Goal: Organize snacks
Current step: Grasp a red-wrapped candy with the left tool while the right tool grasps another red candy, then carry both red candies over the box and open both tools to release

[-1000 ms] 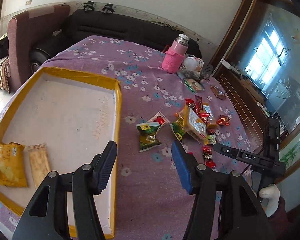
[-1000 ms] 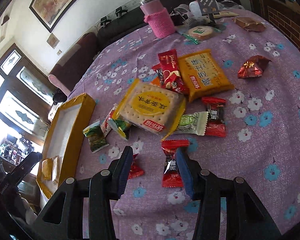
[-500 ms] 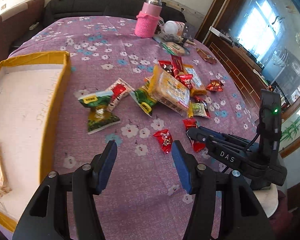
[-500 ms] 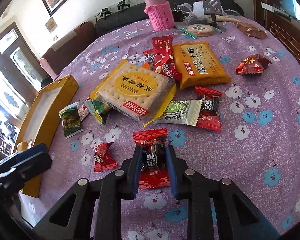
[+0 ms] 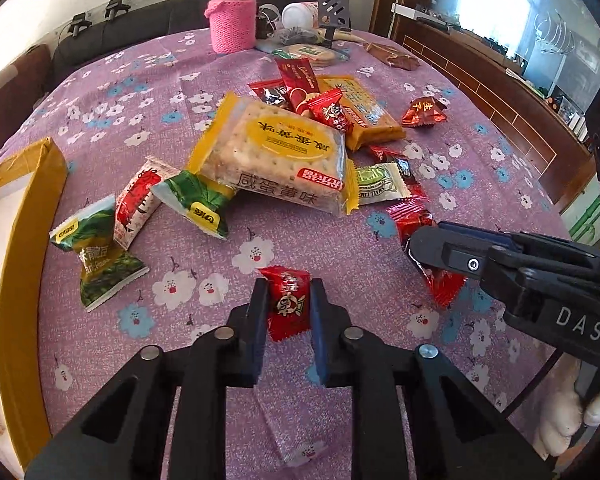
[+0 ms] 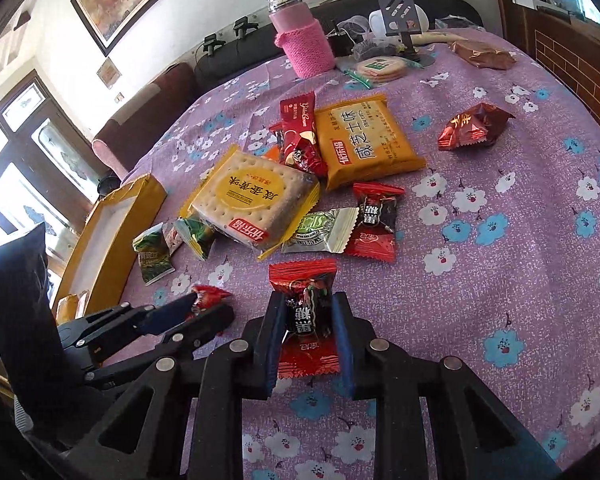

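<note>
Tablecloth (image 5: 148, 92): matt purple cloth, floral print. Red candy (image 5: 290, 304): glossy crinkled foil-like wrapper. Cracker pack (image 5: 276, 156): shiny clear-and-yellow plastic film. Box (image 5: 32, 216): cardboard, edges bound in glossy yellow tape. Flask (image 6: 300, 36): pink knitted sleeve, polished metal cap. Left gripper (image 5: 288, 304): matt black plastic, blue pads.

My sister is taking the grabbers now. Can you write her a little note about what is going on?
Left tool: shut on the small red candy.
Right tool: shut on the red-and-black candy.
Both candies are low over the purple tablecloth; lifted or not, I cannot tell.
Done: two packets show at the near end of the yellow box.
Left: carry both candies to the box, then clear the pile: cracker pack, orange biscuit pack, green packets and the other red candies.
</note>
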`<state>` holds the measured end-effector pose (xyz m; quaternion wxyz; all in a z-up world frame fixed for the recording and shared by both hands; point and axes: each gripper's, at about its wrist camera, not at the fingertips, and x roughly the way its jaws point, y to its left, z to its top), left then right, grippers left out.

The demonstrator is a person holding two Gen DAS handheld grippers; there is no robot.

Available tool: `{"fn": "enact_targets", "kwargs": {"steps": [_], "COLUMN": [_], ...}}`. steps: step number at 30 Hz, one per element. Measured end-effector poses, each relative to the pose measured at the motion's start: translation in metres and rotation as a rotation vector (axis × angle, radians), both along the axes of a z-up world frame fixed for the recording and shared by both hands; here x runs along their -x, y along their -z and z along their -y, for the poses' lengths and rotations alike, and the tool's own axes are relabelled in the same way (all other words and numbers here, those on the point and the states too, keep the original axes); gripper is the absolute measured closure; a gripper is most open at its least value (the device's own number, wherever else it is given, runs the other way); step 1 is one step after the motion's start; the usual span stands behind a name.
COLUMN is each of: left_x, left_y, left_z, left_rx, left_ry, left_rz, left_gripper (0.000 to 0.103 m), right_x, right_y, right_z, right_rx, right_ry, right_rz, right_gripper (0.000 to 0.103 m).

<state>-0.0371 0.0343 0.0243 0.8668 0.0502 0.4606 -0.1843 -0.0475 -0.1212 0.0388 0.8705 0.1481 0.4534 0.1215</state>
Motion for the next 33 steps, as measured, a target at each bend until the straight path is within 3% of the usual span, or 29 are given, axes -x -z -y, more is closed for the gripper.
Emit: {"fn": "enact_targets", "kwargs": {"steps": [5, 9, 16, 19, 22, 24, 26, 31, 33], "left_x": [0.005, 0.02, 0.042, 0.043, 0.038, 0.032, 0.02, -0.01, -0.021], "left_y": [-0.01, -0.046, -0.135, -0.163, -0.177, -0.172, -0.154, -0.079, -0.055], "left_z": [-0.019, -0.049, -0.167, -0.224, -0.271, -0.291, -0.304, -0.327, -0.333], "left_rx": [0.087, 0.181, 0.274, 0.241, 0.22, 0.179, 0.134, 0.147, 0.161], "left_ry": [-0.034, -0.072, -0.249, -0.364, -0.445, -0.487, -0.515, -0.558, -0.571], "left_rz": [-0.002, 0.045, 0.206, 0.278, 0.318, 0.313, 0.278, 0.12, 0.065], "left_gripper": [0.088, 0.088, 0.087, 0.087, 0.087, 0.087, 0.087, 0.087, 0.087], "right_x": [0.005, 0.011, 0.01, -0.004, -0.021, -0.033, -0.044, -0.064, -0.07], "right_y": [-0.009, -0.034, -0.143, -0.201, -0.234, -0.229, -0.198, -0.066, -0.031], "right_z": [-0.006, -0.018, -0.069, -0.101, -0.143, -0.179, -0.217, -0.296, -0.316], "right_rx": [-0.012, -0.039, -0.204, -0.315, -0.379, -0.344, -0.293, -0.14, -0.112], "right_ry": [-0.018, -0.062, -0.242, -0.326, -0.41, -0.437, -0.472, -0.488, -0.478], "right_rz": [0.023, 0.063, 0.216, 0.284, 0.303, 0.278, 0.197, -0.074, -0.135], "right_gripper": [0.079, 0.079, 0.079, 0.079, 0.079, 0.079, 0.079, 0.079, 0.08]}}
